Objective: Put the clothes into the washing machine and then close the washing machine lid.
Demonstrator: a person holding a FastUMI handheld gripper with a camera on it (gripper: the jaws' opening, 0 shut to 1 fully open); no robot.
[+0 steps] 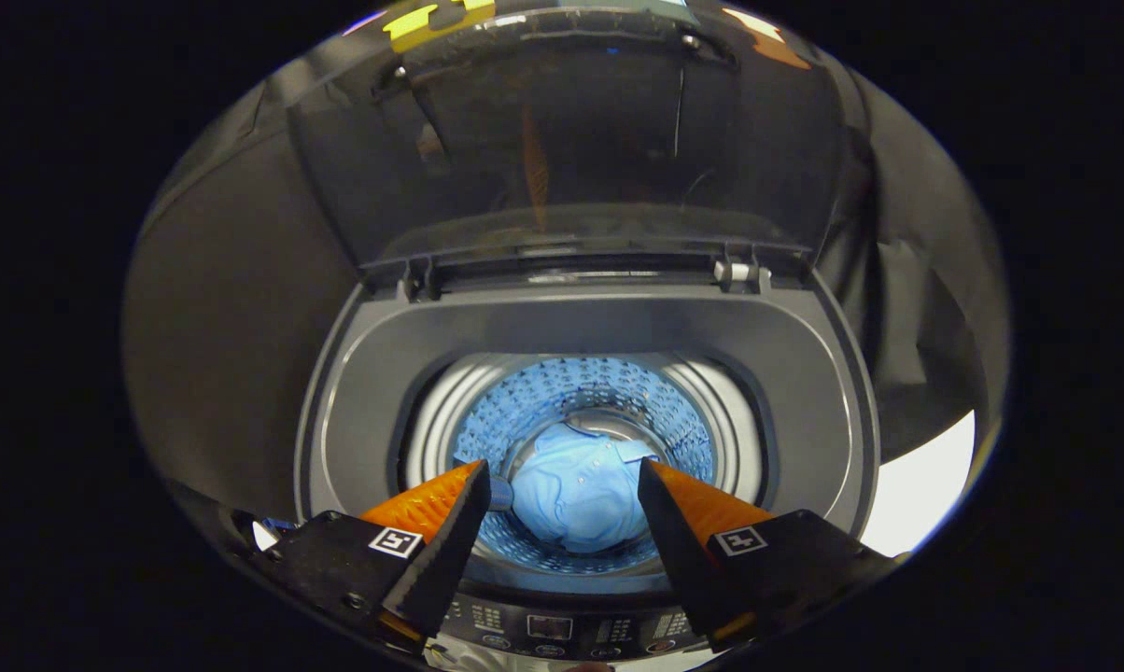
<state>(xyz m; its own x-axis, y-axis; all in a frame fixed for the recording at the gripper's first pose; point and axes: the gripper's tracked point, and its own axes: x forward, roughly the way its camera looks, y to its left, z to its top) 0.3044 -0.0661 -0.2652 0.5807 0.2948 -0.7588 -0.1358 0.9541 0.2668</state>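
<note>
In the gripper view, the gripper (562, 476) hangs above the open top of the washing machine (357, 392), its two orange fingers (431, 499) spread wide with nothing between the pads. Seen through the gap between the fingers and below them, a light blue shirt (576, 495) lies crumpled at the bottom of the drum (515, 411), whose perforated wall glows blue around it. The shirt sits apart from both fingers, well down inside the tub. Beyond the fingers the lid (571, 140) stands raised and tilted back on its hinges, dark and see-through. Just under the finger bases, the control panel (548, 630) with its buttons runs along the near edge of the machine
</note>
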